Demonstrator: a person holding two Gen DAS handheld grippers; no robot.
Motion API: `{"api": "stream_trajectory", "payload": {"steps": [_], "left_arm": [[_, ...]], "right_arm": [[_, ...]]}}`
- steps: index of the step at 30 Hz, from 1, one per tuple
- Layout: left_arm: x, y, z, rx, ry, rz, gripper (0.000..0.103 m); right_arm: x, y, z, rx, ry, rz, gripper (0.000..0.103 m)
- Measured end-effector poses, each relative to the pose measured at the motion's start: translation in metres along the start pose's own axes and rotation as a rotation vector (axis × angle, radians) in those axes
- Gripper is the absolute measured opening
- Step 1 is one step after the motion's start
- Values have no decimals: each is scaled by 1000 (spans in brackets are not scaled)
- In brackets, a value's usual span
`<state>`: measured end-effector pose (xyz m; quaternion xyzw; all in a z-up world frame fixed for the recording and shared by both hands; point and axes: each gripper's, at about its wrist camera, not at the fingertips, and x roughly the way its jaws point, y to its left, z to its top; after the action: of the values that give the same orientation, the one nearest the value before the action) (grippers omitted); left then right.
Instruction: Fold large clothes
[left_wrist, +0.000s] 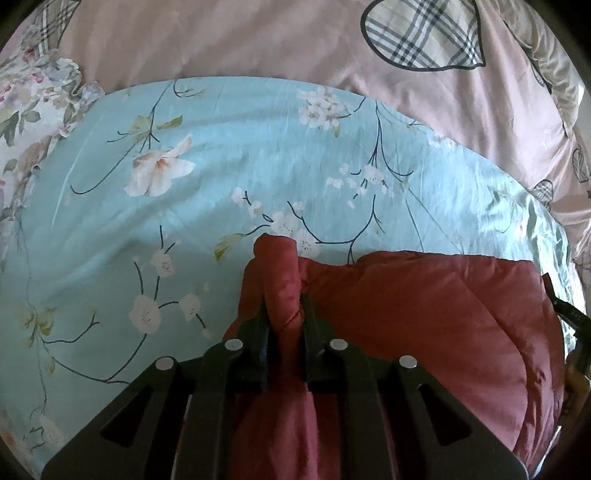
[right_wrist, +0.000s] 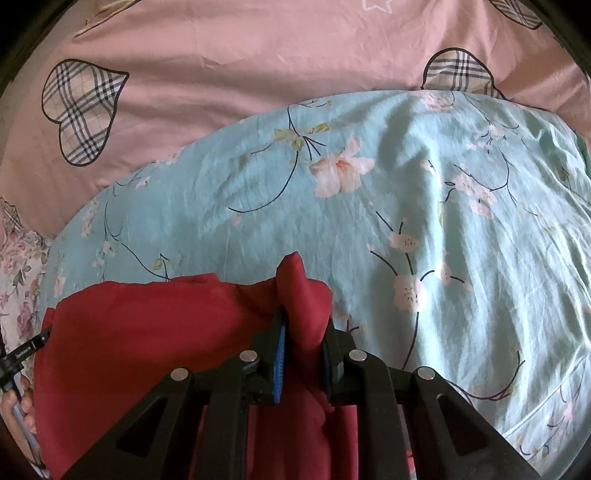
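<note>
**Ana:** Nearest the lens on the left wrist view, the left gripper (left_wrist: 283, 299) has its jaws pinched on a bunched ridge of the red garment (left_wrist: 424, 314). Why hold it there?

**Ben:** I'd judge it's a corner or edge. The right gripper (right_wrist: 304, 317) clamps a similar hump of the same cloth, so the two hands carry one edge between them, probably to lay it flat for a fold.

**Ana:** So neither pair of fingers is spread?

**Ben:** No. Both are drawn close, with only folded cloth between the pads. On the right, a blue pad (right_wrist: 280, 354) presses straight against the fabric.

**Ana:** Where does the garment lie relative to them?

**Ben:** A peak pokes out beyond the fingertips on each side. From the left gripper the rest spreads rightward; from the right gripper it spreads leftward, lying on the pale blue floral sheet (left_wrist: 184, 221).

**Ana:** And farther off?

**Ben:** A pink cover with plaid hearts (right_wrist: 221, 74) lies beyond the sheet, well apart from the garment.

**Ana:** Which part of the garment is it?

**Ben:** I cannot tell; too much is hidden under the grippers.
</note>
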<state>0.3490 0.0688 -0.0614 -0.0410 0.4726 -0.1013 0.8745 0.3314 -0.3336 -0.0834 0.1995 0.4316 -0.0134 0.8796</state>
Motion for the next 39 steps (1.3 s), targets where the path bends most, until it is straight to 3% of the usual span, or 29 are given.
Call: {"api": "stream_trajectory", "payload": {"steps": [5,10,12,14,20,23,29,39], "left_arm": [[-1,10,-1,-44,7,2,30],[-14,20,-3,-82,-6,-15,38],[-27,24,-5,-98,-35,-33,53],[-39,29,-5,-109,-63,-39,58],[-74,34,-17,-110,-115,-56,58],[-91,33,-36,-114,-130,-92,58],[-111,19,-76,-73,-122,-96,58],[-138,2,-146,-40,-115,-147,58]], "right_arm": [[3,2,1,-7,16,-17,20],[-13,-6,1,31,0,-4,40],[-25,-9,0,42,-26,-2,46],[-36,-11,0,46,-40,12,47],[-72,-3,-14,-8,-80,42,54],[-88,4,-29,-31,-91,70,56],[-117,19,-73,-69,-99,128,60],[-147,39,-140,-115,-99,133,64]]}}
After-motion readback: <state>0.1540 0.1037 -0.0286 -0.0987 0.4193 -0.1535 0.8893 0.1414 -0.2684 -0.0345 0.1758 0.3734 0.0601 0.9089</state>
